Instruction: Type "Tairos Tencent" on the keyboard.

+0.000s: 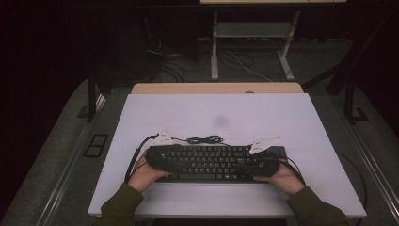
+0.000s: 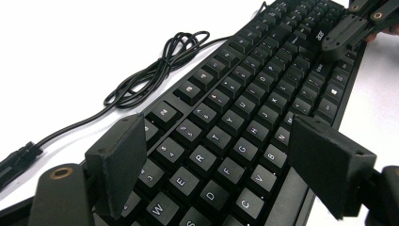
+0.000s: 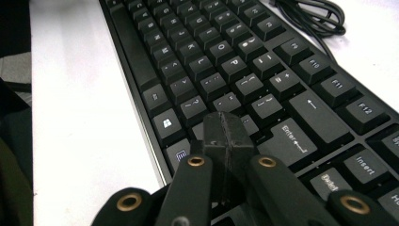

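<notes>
Keyboard point(image 1: 214, 162) is the landmark – black, full-size, lying flat on the white table point(image 1: 221, 113) near its front edge, long side across.

Nearest, at the kbd's front edge: both hands grip from below, forearms coming in. Left gripper point(image 2: 216, 155) hovers over the kbd's left end, jaws apart w/ nothing between – the W/E/R/T keys show in the gap, pads not pressing. Right gripper point(image 3: 228, 136) sits over the kbd's right end by the Enter key, jaws together, tip just above or on a key left of Enter – can't tell if it touches.

Behind the kbd: its cable point(image 1: 204, 139) lies coiled loose on the table.

Progress, judged: looks like key-pressing work w/ the closed right tip – no key visibly down yet, so pressing seems still ahead; left looks idle.
</notes>
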